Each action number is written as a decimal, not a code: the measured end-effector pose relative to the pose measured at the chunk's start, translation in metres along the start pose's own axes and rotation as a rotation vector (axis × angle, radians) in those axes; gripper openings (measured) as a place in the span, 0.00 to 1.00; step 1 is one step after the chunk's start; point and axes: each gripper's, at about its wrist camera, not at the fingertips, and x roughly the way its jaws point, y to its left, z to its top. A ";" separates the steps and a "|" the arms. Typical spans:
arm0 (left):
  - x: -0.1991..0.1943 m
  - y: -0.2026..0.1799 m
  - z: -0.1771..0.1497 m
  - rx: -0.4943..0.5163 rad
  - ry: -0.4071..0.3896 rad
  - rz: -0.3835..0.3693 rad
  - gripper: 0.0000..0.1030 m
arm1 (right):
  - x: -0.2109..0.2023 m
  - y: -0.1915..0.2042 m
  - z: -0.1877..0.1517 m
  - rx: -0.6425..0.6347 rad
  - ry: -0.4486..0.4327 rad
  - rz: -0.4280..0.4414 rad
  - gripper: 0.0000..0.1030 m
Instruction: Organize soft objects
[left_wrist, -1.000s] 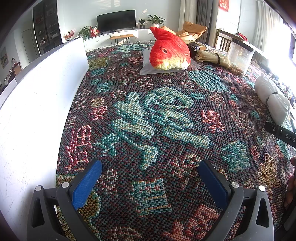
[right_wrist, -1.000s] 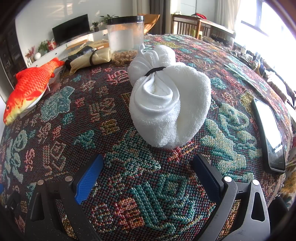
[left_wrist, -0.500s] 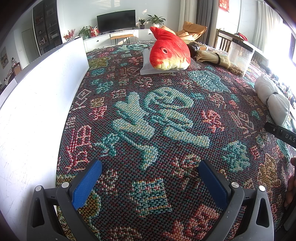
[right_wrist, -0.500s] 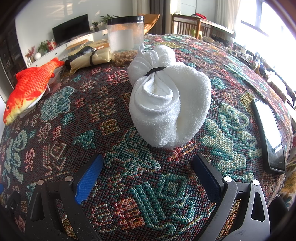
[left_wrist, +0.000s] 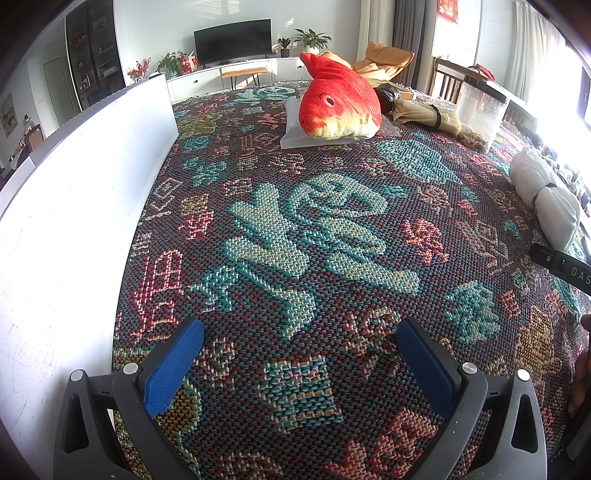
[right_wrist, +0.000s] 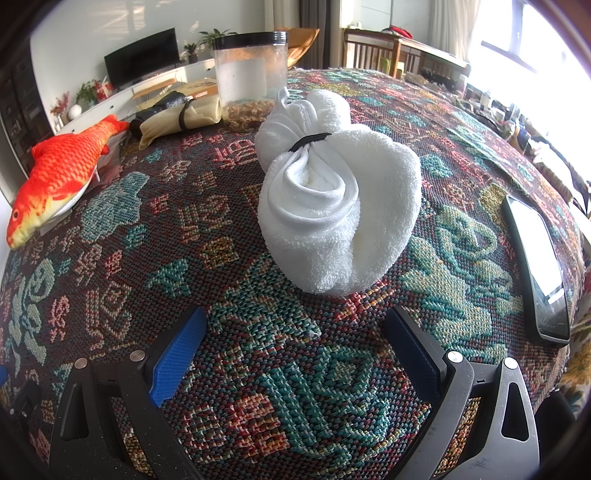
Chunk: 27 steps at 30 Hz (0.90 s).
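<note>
A rolled white towel (right_wrist: 332, 199) tied with a black band lies on the patterned cloth just ahead of my right gripper (right_wrist: 295, 343), which is open and empty. The towel also shows at the right edge of the left wrist view (left_wrist: 546, 199). A red plush fish (left_wrist: 338, 101) rests on a white packet at the far side; it also shows in the right wrist view (right_wrist: 59, 173). A beige rolled bundle (right_wrist: 181, 116) with a black strap lies behind. My left gripper (left_wrist: 299, 354) is open and empty over bare cloth.
A white board (left_wrist: 74, 206) runs along the left side. A clear jar with a black lid (right_wrist: 251, 74) stands behind the towel. A phone (right_wrist: 535, 266) lies at the right edge. The other gripper's black body (left_wrist: 561, 264) pokes in at right.
</note>
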 end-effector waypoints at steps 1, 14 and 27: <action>0.001 -0.001 0.004 -0.003 0.011 -0.001 1.00 | 0.000 0.000 0.000 0.000 0.000 0.000 0.96; 0.045 -0.048 0.173 0.170 -0.028 0.031 1.00 | 0.000 0.000 0.000 0.000 0.000 0.000 0.96; 0.003 -0.010 0.125 -0.044 0.063 -0.298 0.35 | 0.000 0.000 0.000 0.000 0.000 -0.001 0.96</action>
